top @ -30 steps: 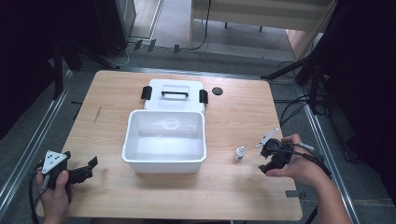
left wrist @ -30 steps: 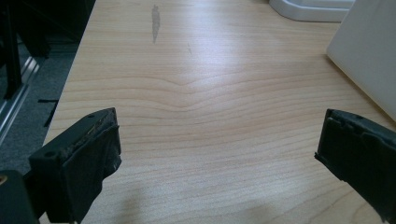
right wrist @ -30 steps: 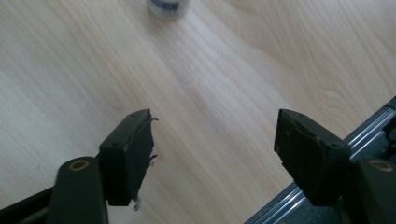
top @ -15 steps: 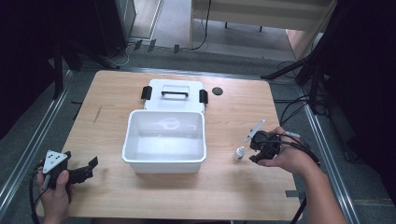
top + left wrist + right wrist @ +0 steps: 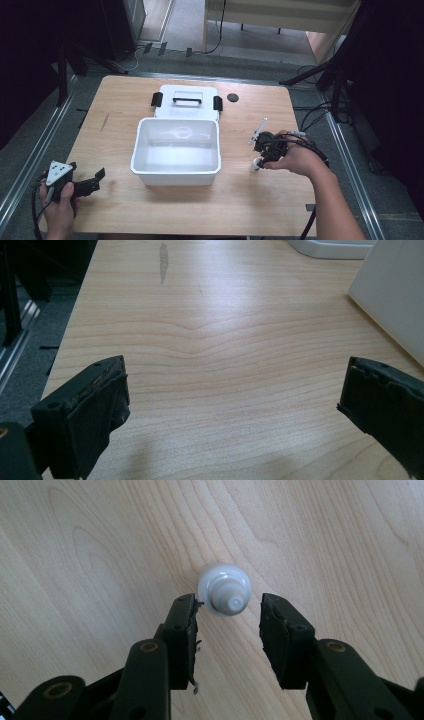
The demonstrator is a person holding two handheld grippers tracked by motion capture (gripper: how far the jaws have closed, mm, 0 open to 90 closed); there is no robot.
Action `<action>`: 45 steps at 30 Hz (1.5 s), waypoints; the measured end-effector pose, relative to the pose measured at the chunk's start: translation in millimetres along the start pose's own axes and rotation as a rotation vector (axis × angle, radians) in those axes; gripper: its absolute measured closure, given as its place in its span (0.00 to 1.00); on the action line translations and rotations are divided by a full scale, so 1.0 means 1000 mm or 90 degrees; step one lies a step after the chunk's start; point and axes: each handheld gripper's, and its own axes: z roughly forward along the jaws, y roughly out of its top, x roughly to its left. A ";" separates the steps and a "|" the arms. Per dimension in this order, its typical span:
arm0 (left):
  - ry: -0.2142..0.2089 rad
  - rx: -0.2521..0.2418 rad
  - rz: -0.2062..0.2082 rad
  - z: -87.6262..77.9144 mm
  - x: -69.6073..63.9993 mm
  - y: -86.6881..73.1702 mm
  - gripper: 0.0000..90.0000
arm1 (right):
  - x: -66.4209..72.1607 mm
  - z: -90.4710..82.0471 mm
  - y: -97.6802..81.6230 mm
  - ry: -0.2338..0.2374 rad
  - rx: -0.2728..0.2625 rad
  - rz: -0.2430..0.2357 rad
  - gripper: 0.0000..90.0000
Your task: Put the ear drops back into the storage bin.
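A small white bottle (image 5: pixel 226 591) stands upright on the wooden table (image 5: pixel 150 210), right of the white bin (image 5: pixel 175 172). My right gripper (image 5: pixel 229 609) points down over it, open, with its jaws on either side of the cap and a small gap to each. From the high view the bottle (image 5: pixel 255 165) peeks out below the right gripper (image 5: pixel 265 150). My left gripper (image 5: pixel 97 180) rests near the table's front left corner, open wide over bare wood in the left gripper view (image 5: pixel 232 390).
The bin's lid (image 5: pixel 186 100), with black latches and a handle, lies flat behind the bin. A small black disc (image 5: pixel 232 97) lies at the back right. The bin's side wall (image 5: pixel 395 300) stands close on the right of the left gripper.
My right gripper has moved left from the table's right side to above the small bottle and tilted down over it. The left gripper has stayed put.
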 end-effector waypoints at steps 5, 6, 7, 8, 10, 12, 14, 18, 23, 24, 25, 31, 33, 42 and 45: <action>0.001 -0.001 0.003 0.000 0.000 0.000 0.00 | 0.000 0.004 0.005 -0.002 0.006 0.002 0.66; 0.001 0.000 0.005 0.000 -0.001 0.000 0.00 | 0.000 0.005 0.006 -0.001 0.007 0.003 0.66; 0.001 0.001 0.005 0.000 -0.001 0.000 0.00 | -0.001 0.006 0.007 0.001 0.011 -0.002 0.67; 0.001 0.001 0.006 0.000 -0.001 0.000 0.00 | 0.000 0.009 0.009 0.003 0.017 -0.004 0.68; 0.001 0.000 0.005 0.000 -0.001 0.000 0.00 | 0.000 0.011 0.010 0.008 0.020 -0.003 0.71; 0.000 0.000 0.005 0.000 -0.001 0.000 0.00 | -0.001 0.011 0.010 0.008 0.022 -0.002 0.71; 0.001 0.001 0.007 0.000 -0.001 0.000 0.00 | -0.001 0.012 0.010 0.011 0.022 0.007 0.75; 0.001 0.001 0.007 0.000 -0.001 0.000 0.00 | -0.002 0.012 0.010 0.017 0.021 0.011 0.78; 0.001 0.001 0.008 0.000 -0.001 0.000 0.00 | -0.002 0.012 0.008 0.019 0.012 -0.002 0.80; 0.001 0.000 0.007 0.000 -0.001 0.000 0.00 | -0.002 0.012 0.007 0.019 0.004 -0.010 0.80; 0.002 -0.001 0.007 0.000 -0.001 0.000 0.00 | -0.002 0.012 0.007 0.019 0.004 -0.010 0.80; 0.002 0.000 0.008 0.000 -0.001 0.000 0.00 | 0.000 0.011 0.003 0.026 0.001 -0.031 0.80; 0.002 0.000 0.008 0.000 -0.001 0.000 0.00 | 0.001 0.009 0.004 0.027 0.000 -0.036 0.80; 0.001 -0.001 0.008 0.000 -0.001 0.000 0.00 | 0.005 -0.007 0.013 0.022 -0.011 -0.057 0.80; 0.001 -0.001 0.007 0.000 -0.001 0.000 0.00 | 0.005 -0.012 0.016 0.022 -0.015 -0.048 0.80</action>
